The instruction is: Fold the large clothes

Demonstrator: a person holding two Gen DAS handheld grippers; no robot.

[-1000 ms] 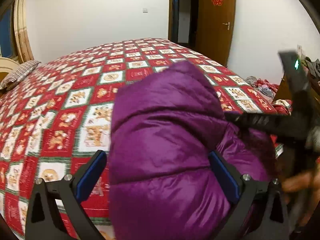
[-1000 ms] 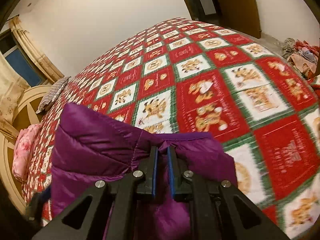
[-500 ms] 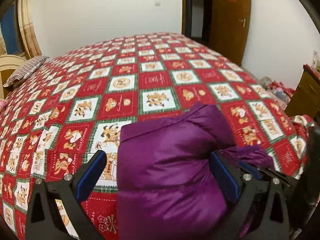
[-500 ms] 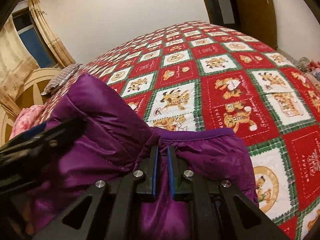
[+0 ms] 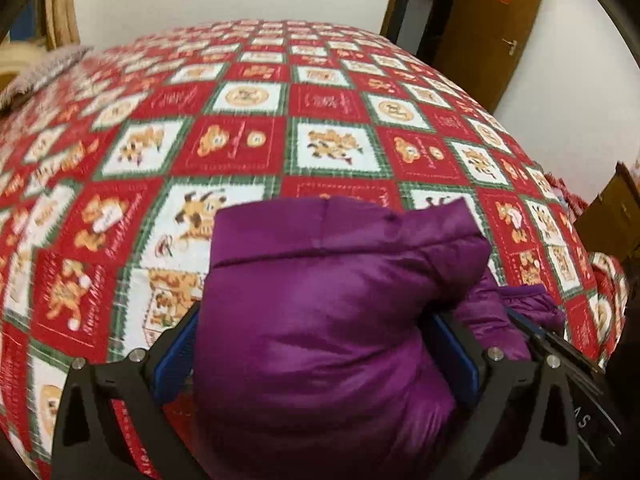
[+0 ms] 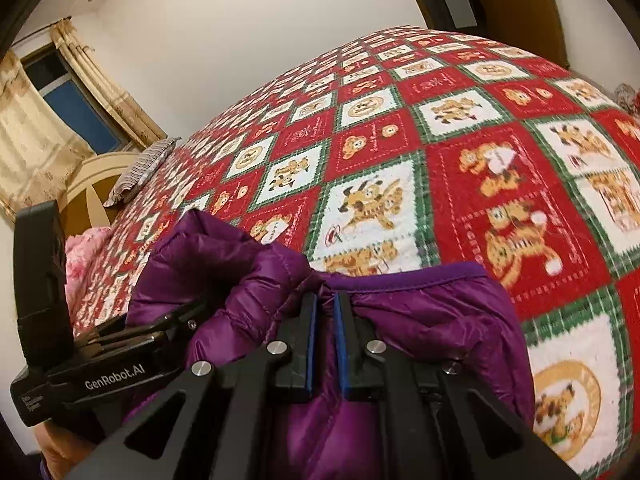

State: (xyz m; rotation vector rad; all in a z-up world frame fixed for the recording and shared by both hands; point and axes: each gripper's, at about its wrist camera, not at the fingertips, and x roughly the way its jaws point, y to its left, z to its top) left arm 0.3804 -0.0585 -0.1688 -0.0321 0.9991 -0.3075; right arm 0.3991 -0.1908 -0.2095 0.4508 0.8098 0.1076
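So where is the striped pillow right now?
In the right wrist view, the striped pillow lies far left on the quilt, beside the cream headboard.

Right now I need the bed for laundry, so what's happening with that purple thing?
A person is folding a purple puffer jacket on the red patchwork bedspread, a handheld gripper in each hand. The right gripper is pinched shut on fabric near the jacket's bound edge. The left gripper stands wide open, its fingers on either side of the bulky folded part. The folding looks unfinished.
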